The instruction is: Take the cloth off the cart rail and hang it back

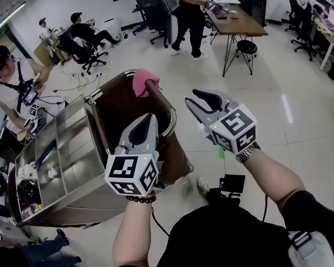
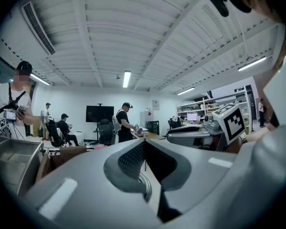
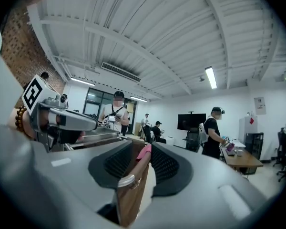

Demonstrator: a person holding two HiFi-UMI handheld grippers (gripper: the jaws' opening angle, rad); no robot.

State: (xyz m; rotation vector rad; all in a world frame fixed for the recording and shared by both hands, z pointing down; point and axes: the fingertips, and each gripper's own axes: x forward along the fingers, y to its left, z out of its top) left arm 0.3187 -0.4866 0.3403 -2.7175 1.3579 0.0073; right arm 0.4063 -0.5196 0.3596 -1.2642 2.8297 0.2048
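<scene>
A pink cloth [image 1: 142,82] hangs over the far end of the cart rail [image 1: 173,117], the metal bar along the top of the cart's brown side panel [image 1: 122,102]. My left gripper [image 1: 145,123] hovers over the near part of the panel, short of the cloth, its jaws shut and empty. My right gripper [image 1: 201,101] is in the air to the right of the rail, open and holding nothing. In the right gripper view the gripper [image 3: 149,146] looks along the panel to the distant cloth [image 3: 143,152]. The left gripper [image 2: 144,143] shows its tips together, with the cloth [image 2: 99,147] small and far off.
The steel cart [image 1: 72,149] has tray shelves with small items at its near left end. A person [image 1: 16,93] stands close by its left side. Farther off are seated people [image 1: 83,35], a standing person [image 1: 186,15], a table [image 1: 239,21], a stool [image 1: 246,48] and office chairs [image 1: 303,24].
</scene>
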